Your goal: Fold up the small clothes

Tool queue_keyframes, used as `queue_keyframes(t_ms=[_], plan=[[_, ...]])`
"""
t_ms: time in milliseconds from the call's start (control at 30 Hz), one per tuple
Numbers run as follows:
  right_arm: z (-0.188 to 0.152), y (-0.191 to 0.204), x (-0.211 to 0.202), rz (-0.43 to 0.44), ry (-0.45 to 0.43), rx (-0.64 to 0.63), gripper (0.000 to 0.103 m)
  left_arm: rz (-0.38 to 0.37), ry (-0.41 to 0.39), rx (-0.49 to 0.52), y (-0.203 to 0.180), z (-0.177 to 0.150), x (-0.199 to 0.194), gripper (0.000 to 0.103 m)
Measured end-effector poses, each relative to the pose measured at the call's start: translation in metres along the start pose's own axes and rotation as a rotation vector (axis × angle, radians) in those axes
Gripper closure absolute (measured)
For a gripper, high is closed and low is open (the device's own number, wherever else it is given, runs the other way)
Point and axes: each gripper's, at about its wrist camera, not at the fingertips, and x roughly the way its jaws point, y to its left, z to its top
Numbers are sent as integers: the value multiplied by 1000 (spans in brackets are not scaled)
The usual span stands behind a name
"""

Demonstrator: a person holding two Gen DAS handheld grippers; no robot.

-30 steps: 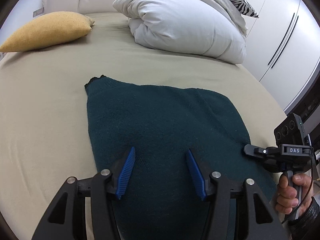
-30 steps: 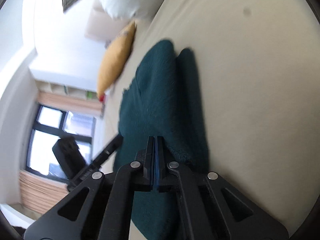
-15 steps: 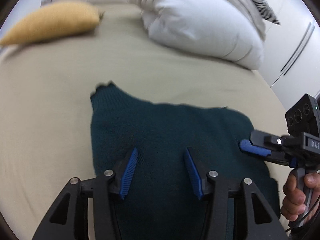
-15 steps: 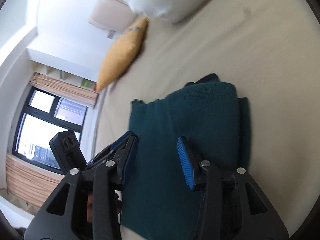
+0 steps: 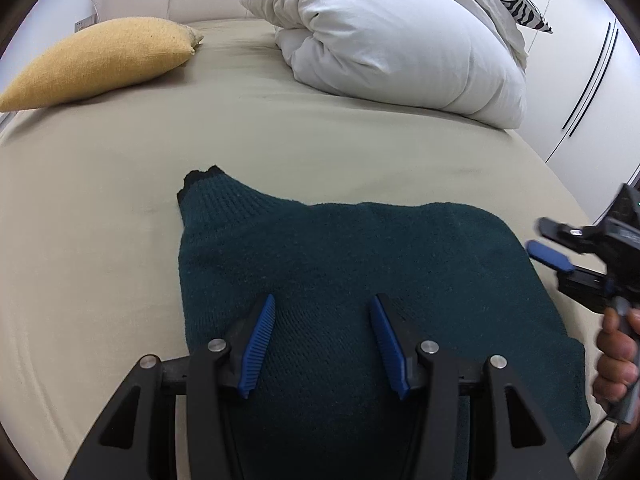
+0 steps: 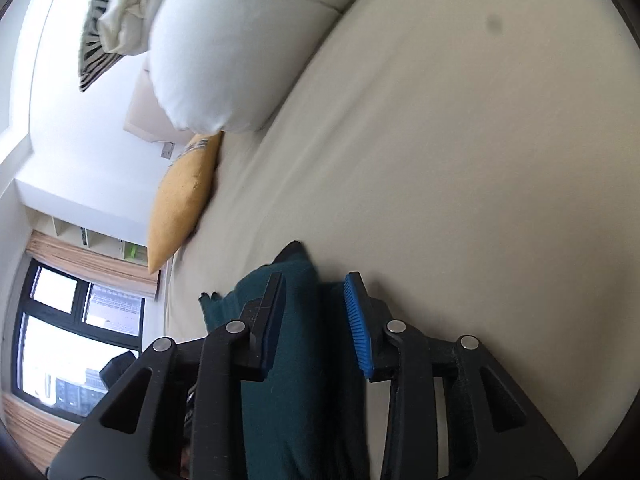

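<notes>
My left gripper has its jaws spread wide w/ nothing between the pads; it hangs over the near part of the dark green knit garment, prob. so I can press or pinch the near edge for the next fold. My right gripper has jaws apart too, narrower; they have just been closing a bit after letting go, and I see no cloth pinched between them. In the left wrist view that gripper sits at the right edge of the garment, clear of the fabric, w/ the person's hand on its handle.

The garment lies flat on the beige bed sheet, already doubled over I think, since the right wrist view shows a rolled fold edge, though that view is blurred so I can't be sure how many layers. A ribbed cuff or hem sticks out at the far left corner.

Further off: yellow cushion far left, white duvet far right, both well apart from the work area, so there is room to fold.
</notes>
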Motion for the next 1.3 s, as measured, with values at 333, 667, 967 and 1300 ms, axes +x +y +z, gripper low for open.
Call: queue_keyframes(t_ms=[333,667,967,1300], plan=[[-84,53,6,153,272,-246,60,22,-14,20,-3,-2,-1,48],[-124,1,-37,143,252,-203,61,59,-25,30,-12,-10,-28,49],[-135,13,-80,159,124,-193,57,-24,-23,94,-50,-81,-89,57],[-156,0,-47,96,208,-184,53,-18,-4,115,-39,-106,-93,57]])
